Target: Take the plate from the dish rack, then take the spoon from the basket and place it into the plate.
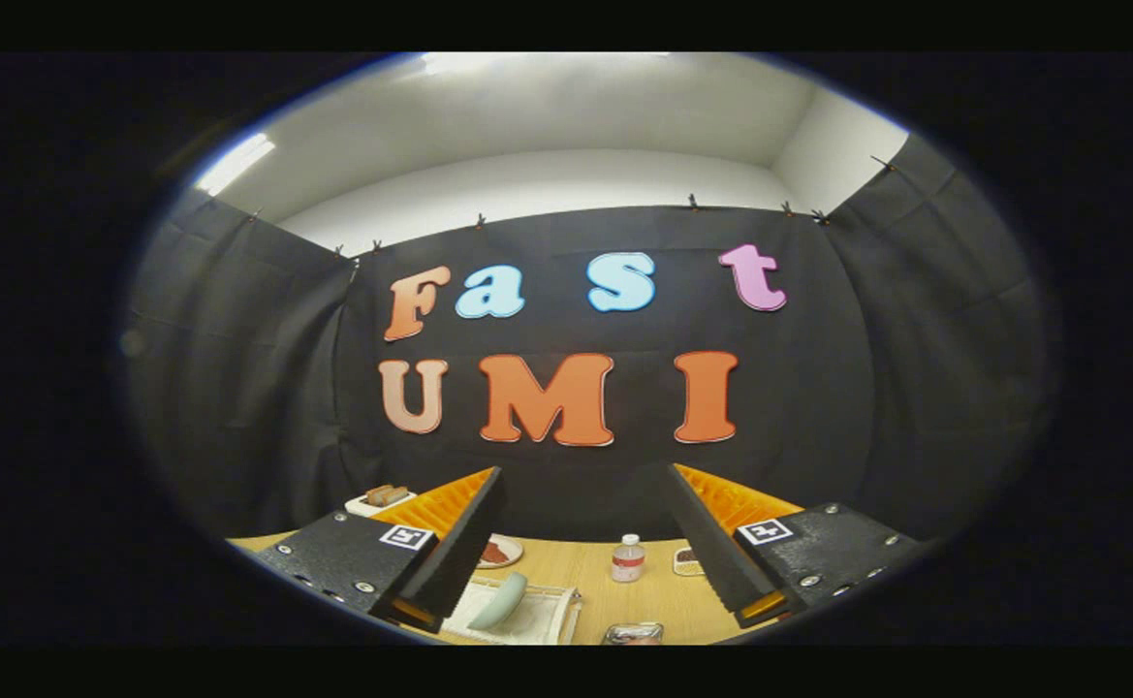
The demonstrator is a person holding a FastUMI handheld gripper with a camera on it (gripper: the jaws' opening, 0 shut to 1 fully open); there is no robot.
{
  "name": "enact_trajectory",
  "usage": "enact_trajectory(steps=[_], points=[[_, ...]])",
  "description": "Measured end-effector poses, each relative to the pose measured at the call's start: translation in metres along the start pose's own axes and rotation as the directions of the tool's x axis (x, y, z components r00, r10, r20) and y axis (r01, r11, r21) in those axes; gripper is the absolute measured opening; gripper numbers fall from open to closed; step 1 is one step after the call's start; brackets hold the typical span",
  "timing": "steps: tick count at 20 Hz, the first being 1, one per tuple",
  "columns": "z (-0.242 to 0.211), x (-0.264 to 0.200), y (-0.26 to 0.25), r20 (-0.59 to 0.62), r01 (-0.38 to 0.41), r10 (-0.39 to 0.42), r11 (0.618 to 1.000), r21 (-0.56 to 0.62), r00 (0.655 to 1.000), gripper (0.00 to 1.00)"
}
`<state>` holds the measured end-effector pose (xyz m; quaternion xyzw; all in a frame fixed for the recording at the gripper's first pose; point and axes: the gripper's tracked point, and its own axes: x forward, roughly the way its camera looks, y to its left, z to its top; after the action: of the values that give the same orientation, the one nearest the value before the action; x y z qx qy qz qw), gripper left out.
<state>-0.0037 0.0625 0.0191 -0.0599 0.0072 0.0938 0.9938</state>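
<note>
Gripper view: gripper [581, 543] held high, fingers spread wide, nothing between them
Plate [500, 601]: low ahead in dish rack [551, 620] — nearer left finger, long axis slanting away

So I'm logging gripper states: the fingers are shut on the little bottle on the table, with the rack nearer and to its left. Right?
Not quite. The gripper view shows the gripper open, fingers wide apart and holding nothing; the bottle stands untouched on the table, beyond and between them. The rack does lie nearer and to its left.
</note>
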Motion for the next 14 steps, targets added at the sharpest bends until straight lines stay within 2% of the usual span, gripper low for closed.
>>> enact_trajectory(steps=[3, 6, 10, 14], points=[[-0.015, 0.003, 0.019, -0.074, -0.067, 0.070, 0.997, 0.038, 0.995, 0.98], [-0.033, 0.012, 0.024, -0.163, -0.071, 0.077, 0.997, 0.042, 0.984, 0.98], [-0.072, 0.018, 0.040, -0.335, -0.103, 0.118, 0.993, 0.062, 0.935, 0.98], [-0.101, 0.030, 0.053, -0.442, -0.124, 0.153, 0.988, 0.095, 0.884, 0.95]])
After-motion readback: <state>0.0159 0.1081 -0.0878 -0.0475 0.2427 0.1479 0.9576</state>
